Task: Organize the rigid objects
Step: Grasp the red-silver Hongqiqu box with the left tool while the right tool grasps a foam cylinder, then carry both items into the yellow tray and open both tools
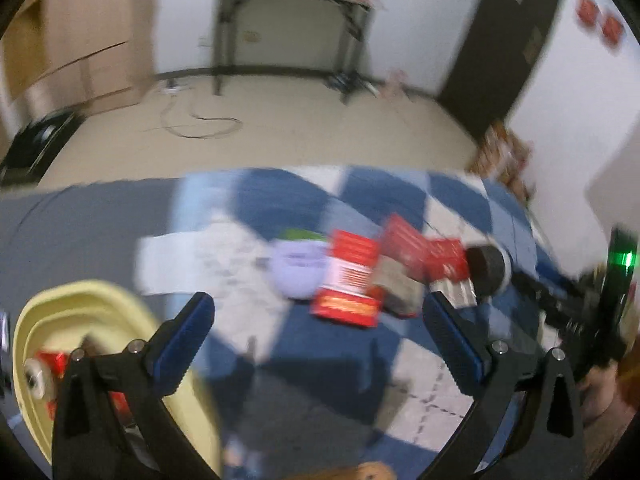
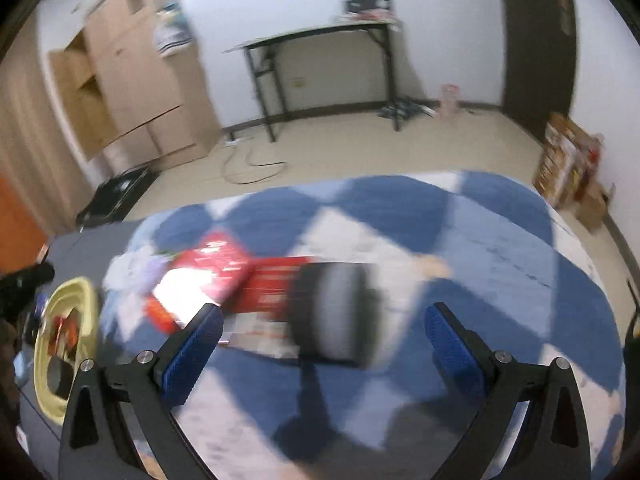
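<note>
Both views are blurred. On a blue and white checked blanket (image 1: 280, 200) lies a heap of rigid things: a red and white box (image 1: 350, 280), more red boxes (image 1: 404, 240), a lavender round item (image 1: 298, 276) and a black and grey cylinder (image 1: 488, 272). My left gripper (image 1: 320, 308) hangs open just short of the heap, with nothing between its blue pads. At its lower left is a yellow basket (image 1: 80, 300) holding a red item. My right gripper (image 2: 324, 316) is open too. The cylinder (image 2: 336, 312) lies ahead between its fingers, clear of both pads. The red boxes (image 2: 216, 268) lie to its left.
The yellow basket (image 2: 68, 340) sits on a grey sheet (image 1: 80, 224) left of the blanket. Beyond the bed are a beige floor with a cable (image 1: 200, 124), a black-framed table (image 1: 288, 32), cardboard boxes (image 2: 132, 80) and a dark door (image 1: 508, 40).
</note>
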Tool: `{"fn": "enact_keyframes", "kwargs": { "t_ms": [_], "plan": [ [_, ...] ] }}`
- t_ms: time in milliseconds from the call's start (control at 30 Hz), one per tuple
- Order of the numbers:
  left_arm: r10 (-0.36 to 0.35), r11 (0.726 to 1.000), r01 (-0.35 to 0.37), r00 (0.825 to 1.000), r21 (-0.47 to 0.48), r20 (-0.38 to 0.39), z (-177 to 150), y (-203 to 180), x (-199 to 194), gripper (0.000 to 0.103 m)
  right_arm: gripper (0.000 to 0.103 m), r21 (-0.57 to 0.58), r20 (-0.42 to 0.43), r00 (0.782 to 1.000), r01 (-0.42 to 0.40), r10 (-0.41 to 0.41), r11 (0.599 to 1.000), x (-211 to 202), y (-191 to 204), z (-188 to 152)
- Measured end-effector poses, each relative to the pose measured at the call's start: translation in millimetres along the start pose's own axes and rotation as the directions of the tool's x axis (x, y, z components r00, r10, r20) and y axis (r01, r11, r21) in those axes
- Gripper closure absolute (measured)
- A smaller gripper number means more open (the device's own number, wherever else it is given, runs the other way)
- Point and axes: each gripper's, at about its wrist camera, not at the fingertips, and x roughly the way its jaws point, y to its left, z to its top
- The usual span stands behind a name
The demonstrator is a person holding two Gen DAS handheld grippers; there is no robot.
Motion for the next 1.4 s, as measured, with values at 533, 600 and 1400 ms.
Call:
{"fn": "enact_keyframes", "kwargs": {
  "t_ms": [533, 600, 1400],
  "plan": [
    [0.158, 0.932, -0.122, 0.984, 0.343, -0.079, 5.1, -80.2, 105.4, 0.017, 0.018, -0.032, -0.102, 0.987, -0.131, 0.127, 0.991, 74.9, -10.3, 9.7],
    [0.121, 0.953, -0.09, 0.989, 0.289, -0.09, 9.8, -75.5, 109.0, 0.034, 0.024, -0.039, -0.105, 0.985, -0.142, 0.137, 0.989, 81.7, -12.1, 8.5],
    [0.176, 0.983, -0.155, 0.949, -0.098, 0.26, -75.7, 51.3, -181.4, 0.044, 0.037, -0.254, 0.038, 0.937, -0.328, 0.348, 0.91, -51.4, 70.9, 18.4]
  ]
}}
